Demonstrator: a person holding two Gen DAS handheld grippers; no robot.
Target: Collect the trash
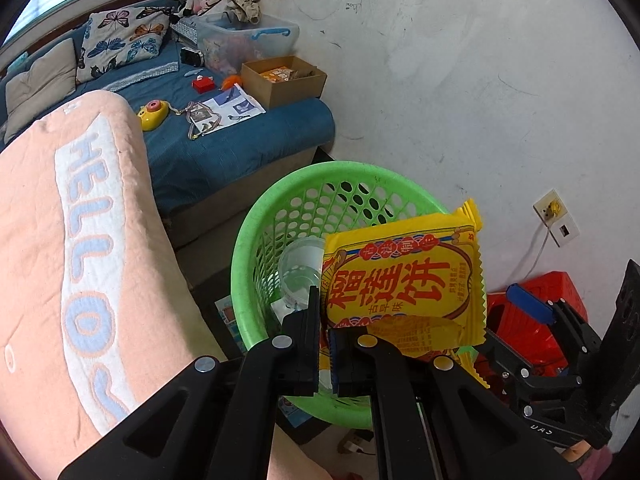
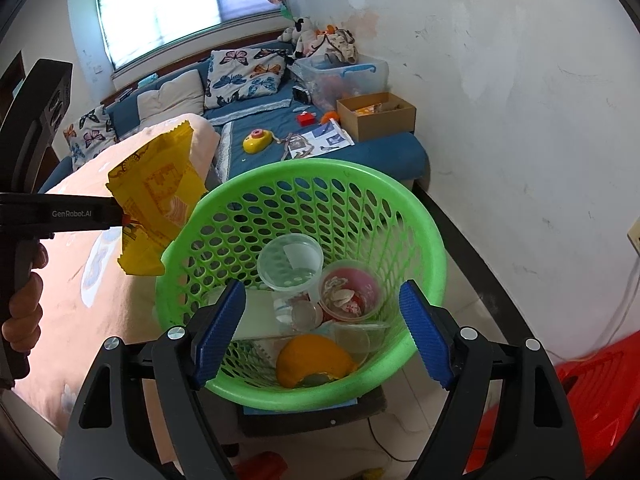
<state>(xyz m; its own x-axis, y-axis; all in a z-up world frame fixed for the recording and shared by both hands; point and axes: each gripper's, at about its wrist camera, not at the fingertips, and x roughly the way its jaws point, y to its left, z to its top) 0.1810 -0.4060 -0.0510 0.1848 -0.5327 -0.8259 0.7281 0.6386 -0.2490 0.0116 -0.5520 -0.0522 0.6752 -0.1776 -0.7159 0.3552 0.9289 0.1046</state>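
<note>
The left gripper (image 1: 326, 340) is pinching a yellow snack wrapper (image 1: 404, 280) by its bottom edge, with the two fingers pressed close together on it. The wrapper sticks up from the fingers and hangs over the rim of the green basket (image 1: 256, 216). From the right wrist view, the wrapper (image 2: 156, 208) is up in the air at the left side of the basket (image 2: 432, 248), just above its rim (not inside).

The right gripper (image 2: 324, 332) is spread wide with nothing between its blue pads (image 2: 222, 328). It sits above the near edge of the basket.

Down in the basket lie a clear cup (image 2: 290, 260), a pink cup (image 2: 350, 290) and a piece of orange peel (image 2: 314, 360). A pink blanket (image 1: 72, 240) lies to the left of the basket.
</note>
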